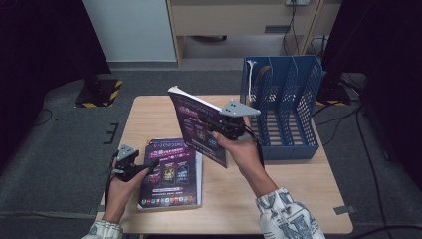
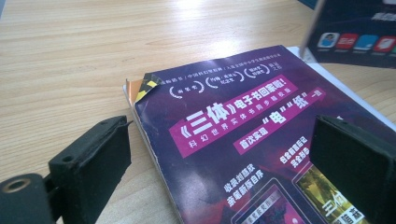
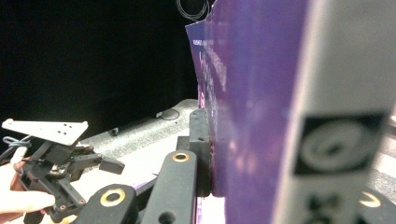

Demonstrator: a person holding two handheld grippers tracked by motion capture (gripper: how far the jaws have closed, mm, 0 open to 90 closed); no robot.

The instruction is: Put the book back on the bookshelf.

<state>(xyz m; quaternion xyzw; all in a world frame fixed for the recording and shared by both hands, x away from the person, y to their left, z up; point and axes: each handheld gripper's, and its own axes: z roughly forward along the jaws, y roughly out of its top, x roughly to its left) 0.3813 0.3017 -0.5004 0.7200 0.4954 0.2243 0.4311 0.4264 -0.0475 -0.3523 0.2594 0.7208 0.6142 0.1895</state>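
Observation:
My right gripper (image 1: 228, 127) is shut on a purple paperback (image 1: 195, 127), held tilted in the air above the middle of the table. In the right gripper view the book's cover (image 3: 252, 93) stands edge-on against one black pad (image 3: 200, 149); the other pad is hidden behind it. A second purple book (image 1: 171, 174) lies flat on the table at front left, on top of a white one. My left gripper (image 1: 145, 166) is open at that book's left edge. In the left gripper view its pads (image 2: 93, 158) straddle the cover's near corner (image 2: 243, 140) without touching it.
A blue slotted file rack (image 1: 286, 109) stands at the table's back right, just beyond the raised book. The wooden table (image 1: 293, 194) has bare room at front right. Dark floor mats and cables surround it.

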